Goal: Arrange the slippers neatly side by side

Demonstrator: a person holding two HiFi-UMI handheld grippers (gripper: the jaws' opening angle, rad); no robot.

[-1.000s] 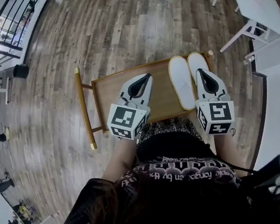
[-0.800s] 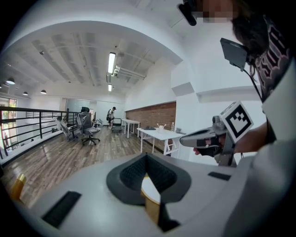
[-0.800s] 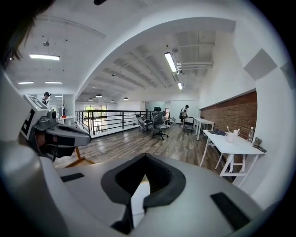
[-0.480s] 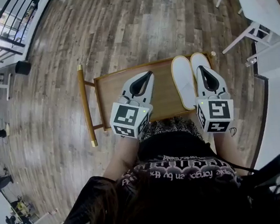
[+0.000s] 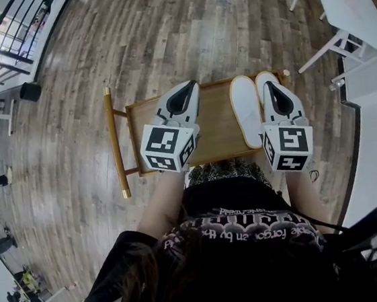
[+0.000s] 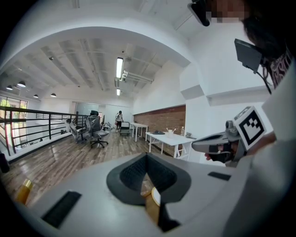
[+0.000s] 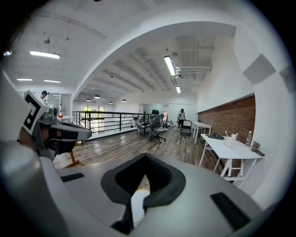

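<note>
Hovering over a wooden tray (image 5: 220, 140) with a gold rail (image 5: 114, 143) on its left end, both hand-held tools pointed away from the person across a plank floor (image 5: 162, 35). The pair of white slippers (image 5: 245, 110) lay side by side, soles up or down I could not tell, at the tray's right end, long edges touching or very nearly so. The right gripper (image 5: 266, 84) sat above the right slipper (image 5: 269, 75) with its jaws pressed together; in the right gripper view (image 7: 145, 158) a strip of white showed through the slit beneath them, and nothing was clamped. The left gripper (image 5: 192, 85) hung over the bare left half of the tray, well apart from the slippers, its jaws likewise closed and empty (image 6: 147, 156). Each tool carried a cube of black-and-white square markers (image 5: 166, 147). White lettering ran upside down across the person's dark shirt (image 5: 251, 222), too distorted to read.
</note>
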